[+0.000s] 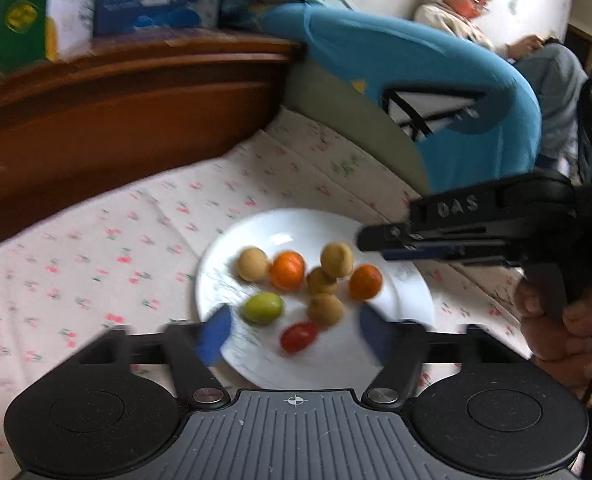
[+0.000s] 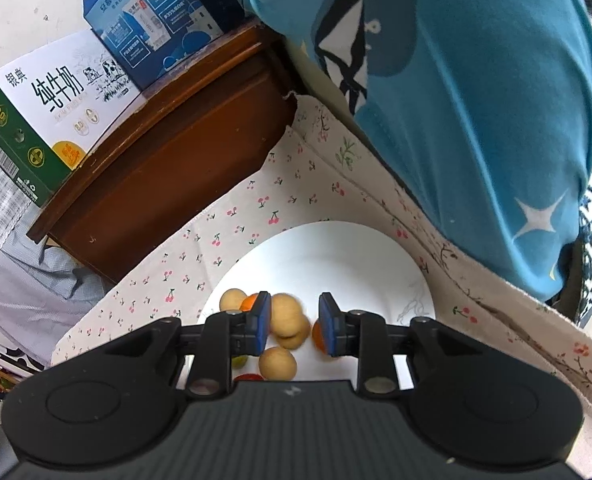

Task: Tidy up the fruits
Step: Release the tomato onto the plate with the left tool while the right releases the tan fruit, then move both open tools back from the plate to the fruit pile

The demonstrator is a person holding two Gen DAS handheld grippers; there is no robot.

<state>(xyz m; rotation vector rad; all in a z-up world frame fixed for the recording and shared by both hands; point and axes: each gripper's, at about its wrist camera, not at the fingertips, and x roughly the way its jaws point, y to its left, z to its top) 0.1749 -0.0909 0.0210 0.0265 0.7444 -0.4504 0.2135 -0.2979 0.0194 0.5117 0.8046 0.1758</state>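
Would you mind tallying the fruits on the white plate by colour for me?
On the white plate, by the left wrist view:
Tan round fruits: 4
Orange fruits: 2
Green fruit: 1
Red tomato: 1
Total: 8

Black grippers (image 2: 292, 324), blue-padded jaws, silver screws

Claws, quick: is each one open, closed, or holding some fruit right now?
Left claw: open, holding nothing, above the white plate.
Right claw: open, empty, hanging over the tan fruits.
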